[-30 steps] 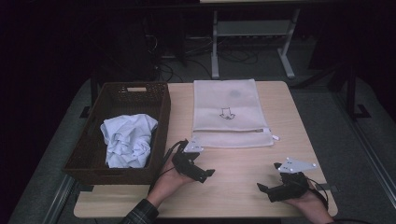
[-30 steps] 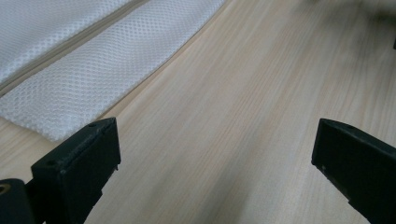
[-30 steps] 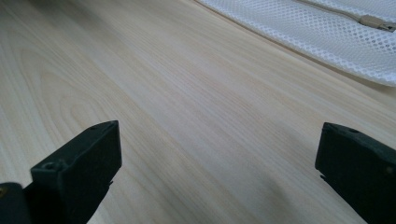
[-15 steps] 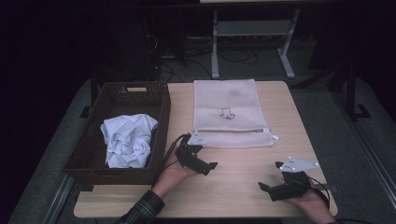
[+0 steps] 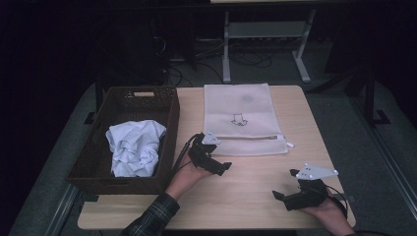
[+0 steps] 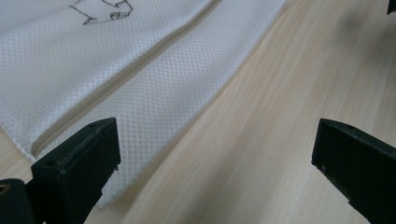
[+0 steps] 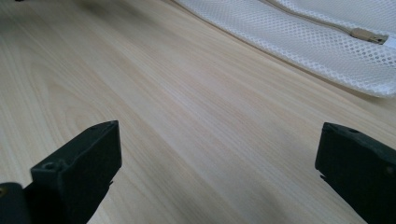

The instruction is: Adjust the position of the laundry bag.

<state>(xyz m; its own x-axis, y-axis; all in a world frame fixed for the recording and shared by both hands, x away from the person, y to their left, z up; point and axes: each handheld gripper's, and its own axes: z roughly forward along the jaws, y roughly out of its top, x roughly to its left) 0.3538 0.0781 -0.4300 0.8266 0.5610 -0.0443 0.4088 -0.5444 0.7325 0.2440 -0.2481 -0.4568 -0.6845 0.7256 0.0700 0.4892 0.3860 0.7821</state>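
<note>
- At nine o'clock on the wooden table (image 5: 246,196) sits a dark woven basket (image 5: 169,142), long side running away from the person. A crumpled white garment (image 5: 135,147) lies inside it, toward the near end.
- Just right of the basket, near the table's centre, the left gripper (image 5: 216,166) hovers low, held in a hand with a plaid sleeve. Its jaws are spread wide with nothing between them. In the left gripper view they frame the near-left corner of the bag and bare wood beside it.
- At twelve o'clock lies a flat white mesh laundry bag (image 5: 241,118), with a small line drawing on its face and a zipper (image 5: 255,138) running along its near edge. The bag is the thing being worked on; it rests on the table, touched by neither tool.
- At four o'clock, near the table's front edge and well apart from the bag, the right gripper (image 5: 285,189) rests in the other hand. Its jaws are also spread wide and empty. The right gripper view looks across bare wood toward the metal zipper pull (image 7: 369,34) at the bag's right end.
- My reading: this is the approach, before any grasp. The next move likely calls for the left tool to pin or pinch the bag's near corner while the right reaches the pull to open the zipper.
</note>
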